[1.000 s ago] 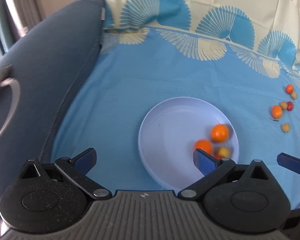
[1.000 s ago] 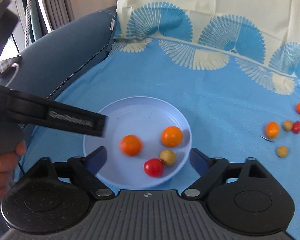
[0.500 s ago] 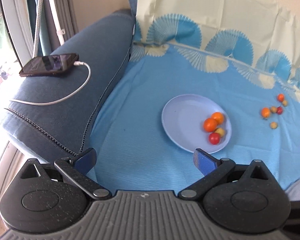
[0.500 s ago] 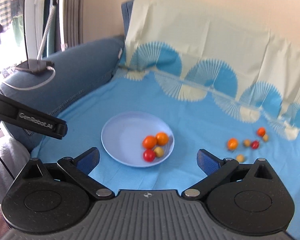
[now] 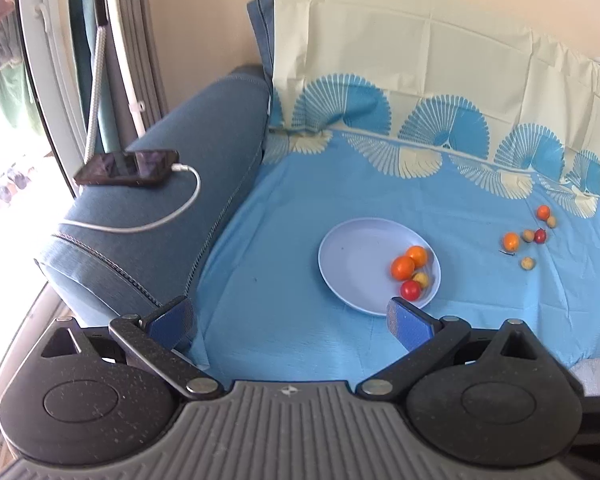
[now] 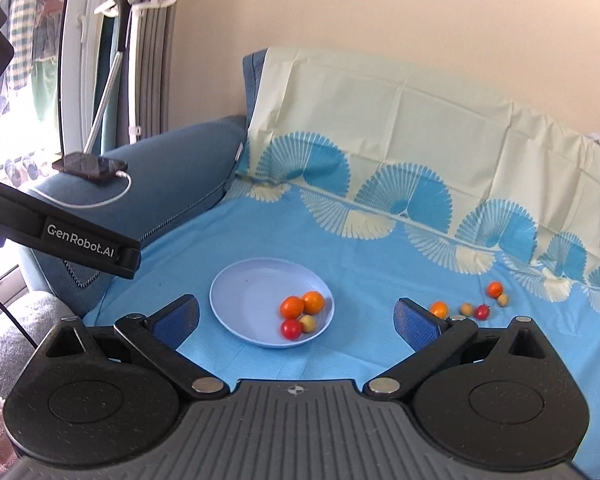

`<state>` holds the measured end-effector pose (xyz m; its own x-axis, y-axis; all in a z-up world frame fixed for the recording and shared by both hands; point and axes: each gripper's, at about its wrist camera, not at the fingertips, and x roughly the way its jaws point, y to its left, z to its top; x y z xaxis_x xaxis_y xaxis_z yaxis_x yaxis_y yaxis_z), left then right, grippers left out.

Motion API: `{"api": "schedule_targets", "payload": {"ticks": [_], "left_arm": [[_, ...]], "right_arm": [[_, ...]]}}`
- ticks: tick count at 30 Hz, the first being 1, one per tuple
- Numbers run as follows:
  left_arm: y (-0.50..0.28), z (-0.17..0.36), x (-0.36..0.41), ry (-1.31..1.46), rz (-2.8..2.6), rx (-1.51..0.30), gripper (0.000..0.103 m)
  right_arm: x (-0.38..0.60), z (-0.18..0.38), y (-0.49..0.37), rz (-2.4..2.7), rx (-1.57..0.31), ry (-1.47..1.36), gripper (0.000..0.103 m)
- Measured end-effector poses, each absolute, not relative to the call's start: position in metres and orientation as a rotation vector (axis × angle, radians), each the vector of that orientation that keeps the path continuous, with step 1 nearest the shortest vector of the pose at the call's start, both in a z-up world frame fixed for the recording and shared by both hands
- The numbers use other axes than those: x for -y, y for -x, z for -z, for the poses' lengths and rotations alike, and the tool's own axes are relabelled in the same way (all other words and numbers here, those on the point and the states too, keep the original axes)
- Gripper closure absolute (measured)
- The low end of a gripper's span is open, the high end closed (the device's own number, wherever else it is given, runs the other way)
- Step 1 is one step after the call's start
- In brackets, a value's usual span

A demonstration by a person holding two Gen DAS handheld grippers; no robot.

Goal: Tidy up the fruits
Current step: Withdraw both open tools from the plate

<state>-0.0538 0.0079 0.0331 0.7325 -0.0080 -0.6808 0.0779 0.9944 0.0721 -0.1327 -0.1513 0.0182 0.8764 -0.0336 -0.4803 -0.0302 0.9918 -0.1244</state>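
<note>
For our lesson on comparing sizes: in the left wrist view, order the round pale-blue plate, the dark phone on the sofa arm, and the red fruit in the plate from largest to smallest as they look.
1. Round pale-blue plate
2. Dark phone, though it lies farther away, so its true size is unsure
3. Red fruit, clearly smallest

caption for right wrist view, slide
Open right gripper above plate holding four fruits; five more on cloth.
</note>
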Motion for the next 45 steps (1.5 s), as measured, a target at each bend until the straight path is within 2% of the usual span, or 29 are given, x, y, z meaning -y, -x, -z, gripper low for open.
{"api": "schedule_targets", "payload": {"ticks": [7,14,33,45], "left_arm": [[0.072,-0.041,-0.016,-0.085,0.046,-0.703,0.000],[0.071,-0.042,-0.023,-0.075,0.046,-0.699,0.000],[0.062,-0.030,-0.022,-0.082,0.050,-0.734,0.000],[0.055,-0.024,-0.014,-0.119,0.052,-0.752,0.000]], "right_arm": [[0.147,-0.038,0.139,0.017,-0.435,0.255,0.001],[0.143,-0.050,0.136,-0.020,-0.447,0.234,0.001],[0.133,-0.035,0.124,-0.038,-0.546,0.239,0.001],[0.141,-0.031,0.121,-0.045,-0.546,0.178,0.001]]}}
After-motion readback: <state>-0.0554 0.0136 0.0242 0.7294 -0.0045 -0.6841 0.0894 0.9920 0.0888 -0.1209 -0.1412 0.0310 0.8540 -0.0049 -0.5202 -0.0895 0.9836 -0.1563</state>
